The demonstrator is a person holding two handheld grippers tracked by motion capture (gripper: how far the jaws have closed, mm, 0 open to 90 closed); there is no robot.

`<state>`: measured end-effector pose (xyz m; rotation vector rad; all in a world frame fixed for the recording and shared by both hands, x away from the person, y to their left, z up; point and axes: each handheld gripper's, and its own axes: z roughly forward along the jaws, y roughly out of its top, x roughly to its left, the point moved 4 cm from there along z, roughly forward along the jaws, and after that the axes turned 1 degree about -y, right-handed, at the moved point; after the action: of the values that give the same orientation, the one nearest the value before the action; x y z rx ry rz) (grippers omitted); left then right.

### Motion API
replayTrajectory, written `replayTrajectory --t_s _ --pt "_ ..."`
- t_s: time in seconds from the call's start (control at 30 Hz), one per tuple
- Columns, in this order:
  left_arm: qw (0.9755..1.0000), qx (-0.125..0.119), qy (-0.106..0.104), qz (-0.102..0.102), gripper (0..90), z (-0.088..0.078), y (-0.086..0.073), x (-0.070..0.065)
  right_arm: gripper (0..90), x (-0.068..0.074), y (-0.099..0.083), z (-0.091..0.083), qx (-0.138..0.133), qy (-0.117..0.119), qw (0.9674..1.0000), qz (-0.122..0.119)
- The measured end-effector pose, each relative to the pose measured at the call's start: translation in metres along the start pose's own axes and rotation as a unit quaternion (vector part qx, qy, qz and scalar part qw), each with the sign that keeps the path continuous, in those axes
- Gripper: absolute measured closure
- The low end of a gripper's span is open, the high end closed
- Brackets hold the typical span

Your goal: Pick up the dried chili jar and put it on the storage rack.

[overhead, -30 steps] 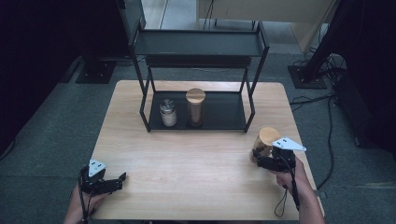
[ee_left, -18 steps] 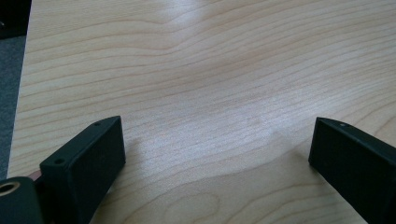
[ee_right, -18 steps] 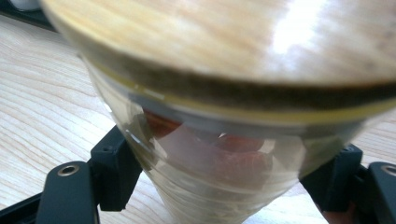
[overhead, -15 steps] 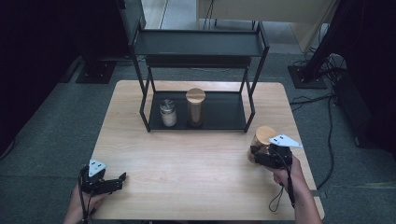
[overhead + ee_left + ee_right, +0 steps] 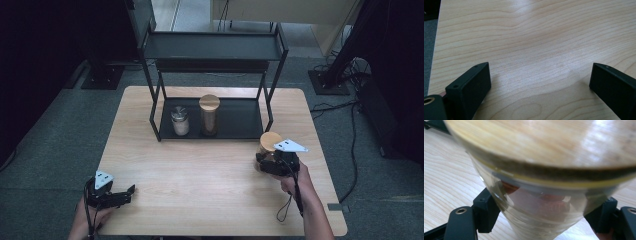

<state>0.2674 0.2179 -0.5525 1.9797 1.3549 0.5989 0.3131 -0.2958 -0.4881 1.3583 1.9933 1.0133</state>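
The right gripper (image 5: 274,161) clamps a glass jar (image 5: 544,202) below its wooden lid (image 5: 554,142), at the table's (image 5: 210,200) 4 o'clock. Smooth and breakable, it likely wants a firm mid-body hold. The left gripper (image 5: 539,82) gapes wide, empty.

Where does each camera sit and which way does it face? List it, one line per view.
High view: above the person's side, looking forward and down on the table and rack; both forearms and grippers enter from below.
Left gripper view: on the left gripper, looking along its spread jaws at bare tabletop.
Right gripper view: on the right gripper, jaws flanking the jar.
Shared: the jar, high and right views.
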Motion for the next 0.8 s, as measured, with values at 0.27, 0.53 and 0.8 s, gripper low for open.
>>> replayTrajectory --t_s 0.27,0.53,0.8 --pt "1.0 0.0 0.0 0.0 3.8 0.0 0.0 0.0 24.7 0.015 0.019 0.011 -0.003 0.008 0.9999 -0.009" --pt "1.0 0.0 -0.001 -0.001 3.9 0.0 0.0 0.0 24.8 0.025 0.039 0.022 -0.006 0.015 0.9997 -0.016" --pt "1.0 0.0 -0.002 -0.001 3.8 0.0 0.0 0.0 24.7 0.031 0.054 0.032 -0.005 0.015 0.9997 -0.016"
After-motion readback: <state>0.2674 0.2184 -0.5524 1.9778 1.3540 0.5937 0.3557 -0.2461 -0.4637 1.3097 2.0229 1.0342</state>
